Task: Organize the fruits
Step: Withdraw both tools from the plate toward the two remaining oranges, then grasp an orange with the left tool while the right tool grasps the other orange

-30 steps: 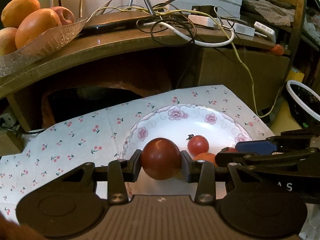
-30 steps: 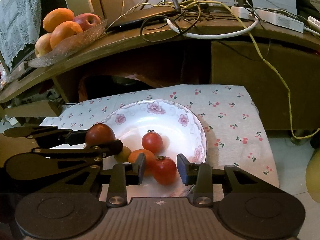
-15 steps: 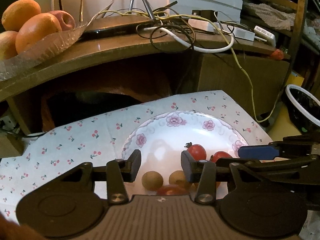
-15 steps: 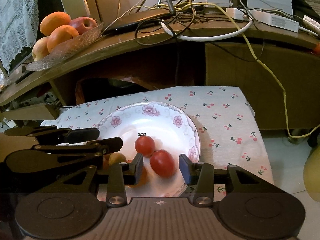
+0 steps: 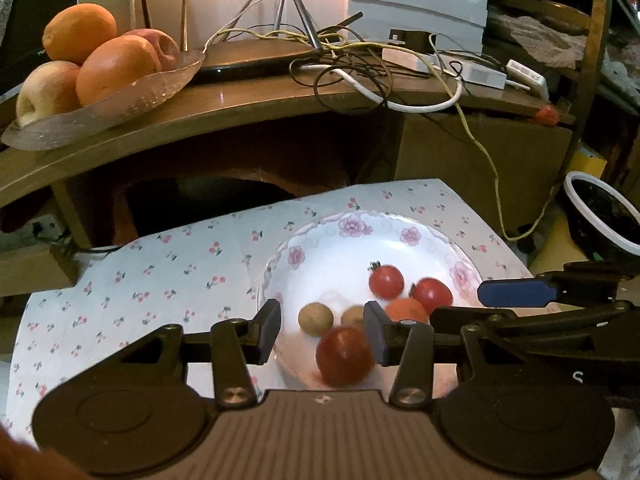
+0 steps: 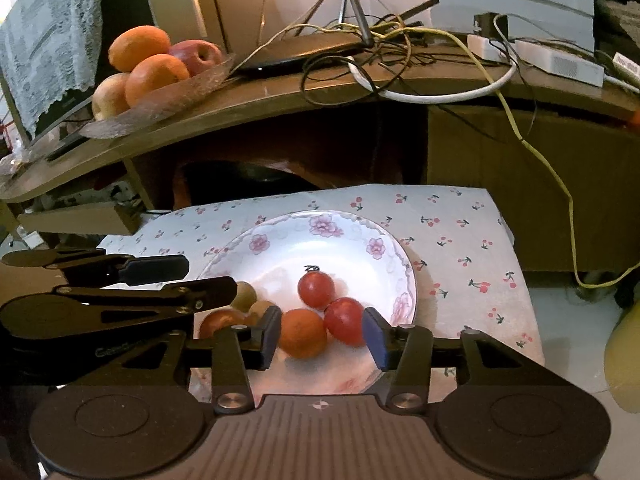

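Both tools, the left tool and right tool, hover with jaws apart and empty over the plate, where the fruits lie gathered, apparently for sorting.

Black tongs with blue pads, silver screws, ribbed base.

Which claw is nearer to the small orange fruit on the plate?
Right. The right claw is open with the orange fruit between its fingers. The left claw hangs farther left, over the dark red fruit.
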Demonstrator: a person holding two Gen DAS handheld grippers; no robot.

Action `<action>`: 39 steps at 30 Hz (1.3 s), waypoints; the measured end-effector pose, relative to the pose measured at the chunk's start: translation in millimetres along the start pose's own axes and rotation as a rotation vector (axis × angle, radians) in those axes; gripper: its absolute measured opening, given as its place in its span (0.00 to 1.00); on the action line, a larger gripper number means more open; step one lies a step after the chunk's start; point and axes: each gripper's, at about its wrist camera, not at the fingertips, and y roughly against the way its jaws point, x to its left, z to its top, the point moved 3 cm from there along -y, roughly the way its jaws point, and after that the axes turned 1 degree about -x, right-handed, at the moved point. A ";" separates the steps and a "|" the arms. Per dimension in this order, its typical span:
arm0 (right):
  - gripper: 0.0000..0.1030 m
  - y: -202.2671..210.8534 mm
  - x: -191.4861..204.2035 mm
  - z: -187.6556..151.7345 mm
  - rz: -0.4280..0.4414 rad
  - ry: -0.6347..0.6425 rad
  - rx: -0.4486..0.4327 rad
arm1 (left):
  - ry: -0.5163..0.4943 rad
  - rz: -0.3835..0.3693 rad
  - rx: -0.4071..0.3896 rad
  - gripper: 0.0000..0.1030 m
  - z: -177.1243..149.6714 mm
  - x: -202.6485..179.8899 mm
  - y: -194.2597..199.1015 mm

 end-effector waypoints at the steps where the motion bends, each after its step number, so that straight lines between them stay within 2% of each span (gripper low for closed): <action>1: 0.47 2.6 1.6 -1.4 0.001 0.004 0.001 | -0.003 0.000 0.001 0.49 -2.1 -0.9 4.5; 8: 0.47 20.8 15.0 -17.6 -0.005 0.030 0.035 | -0.002 0.000 0.024 0.53 -24.7 0.8 36.9; 15: 0.47 37.3 25.8 -40.6 -0.017 0.035 0.096 | -0.021 -0.010 0.085 0.53 -50.8 -6.1 46.6; 22: 0.48 37.5 32.2 -57.4 -0.053 0.047 0.156 | -0.053 -0.020 0.134 0.54 -65.4 -12.6 37.9; 32: 0.48 20.7 20.6 -52.9 -0.070 0.047 0.196 | -0.108 -0.051 0.175 0.54 -71.8 -23.1 16.0; 39: 0.48 16.5 18.4 -51.2 -0.057 0.056 0.208 | -0.106 -0.082 0.185 0.53 -74.1 -29.9 0.0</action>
